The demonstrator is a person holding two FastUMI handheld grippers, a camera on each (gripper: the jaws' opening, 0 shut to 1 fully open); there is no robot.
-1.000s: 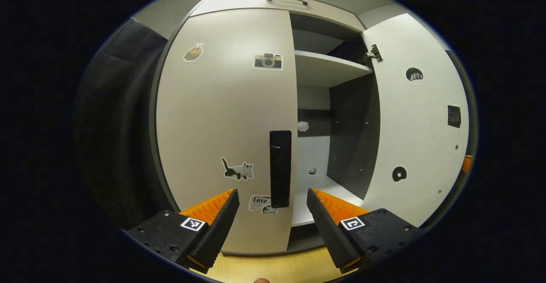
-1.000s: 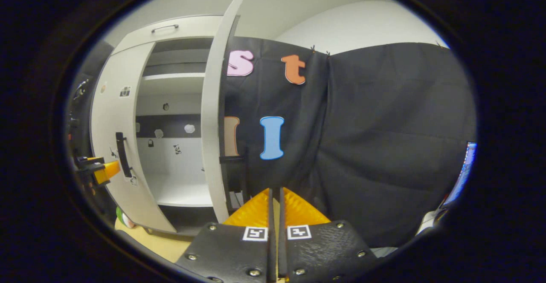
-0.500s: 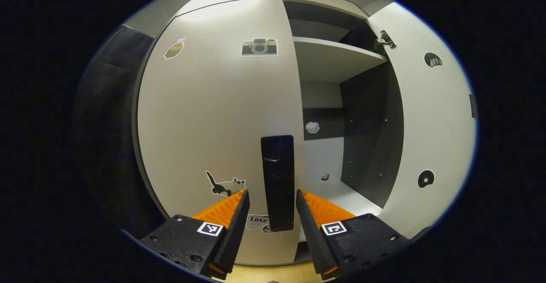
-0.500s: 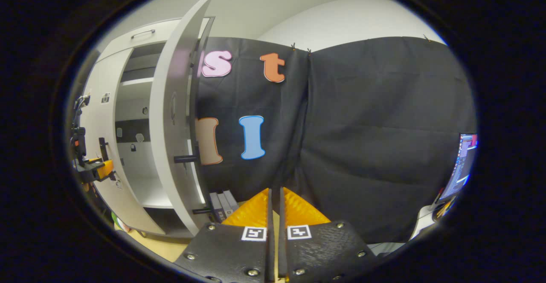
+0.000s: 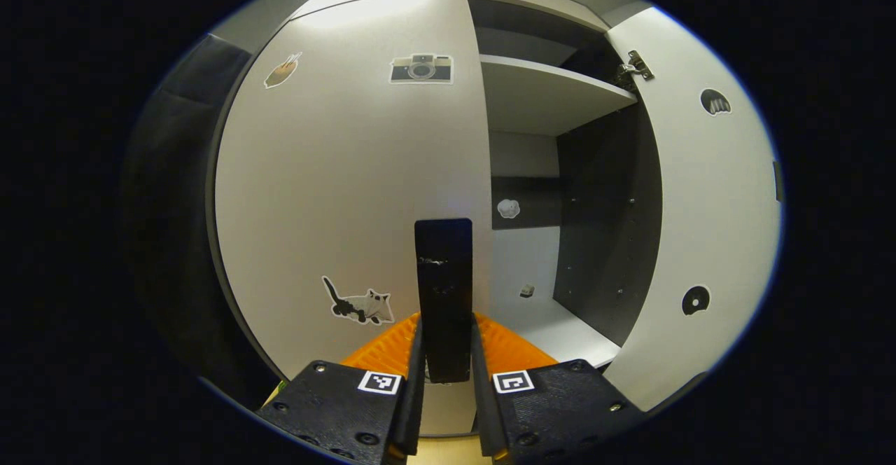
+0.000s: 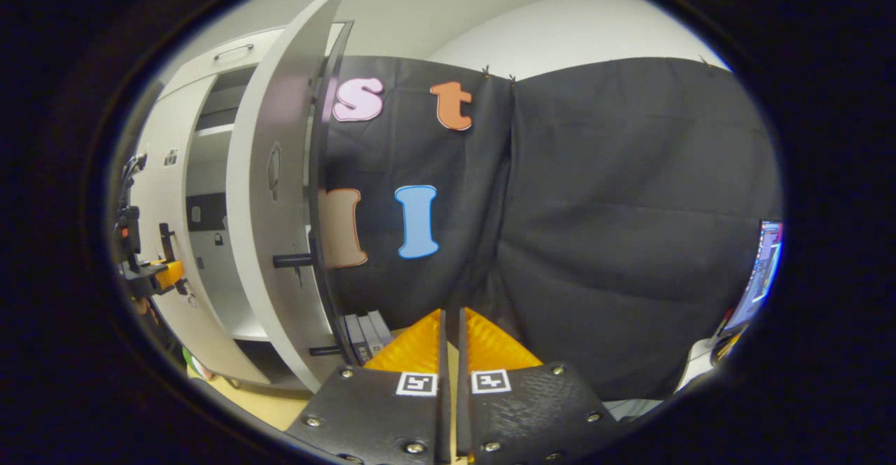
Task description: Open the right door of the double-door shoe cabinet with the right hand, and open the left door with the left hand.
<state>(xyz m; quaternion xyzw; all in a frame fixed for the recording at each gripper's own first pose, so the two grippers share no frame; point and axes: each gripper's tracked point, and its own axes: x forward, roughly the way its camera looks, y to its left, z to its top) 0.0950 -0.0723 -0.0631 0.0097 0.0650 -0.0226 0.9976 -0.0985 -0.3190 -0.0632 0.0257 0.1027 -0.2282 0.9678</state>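
- Since half a second ago the left gripper (image 5: 443, 353) has closed in; its two fingers now clamp the black handle (image 5: 442, 290) of the shut left door (image 5: 350, 192).
- The right gripper (image 6: 448, 339) stays clenched on nothing, clear of the open right door (image 6: 269, 206).
- Two doors, one shelf (image 5: 546, 94), three stickers on the left door.

We note black cloth (image 6: 616, 227) hanging as the booth wall, pale wall (image 6: 574, 31) above it. A lit screen (image 6: 763, 269) sits at the far right edge. Grey books (image 6: 364, 330) stand at the cloth's foot, on light wooden floor (image 6: 266, 398).
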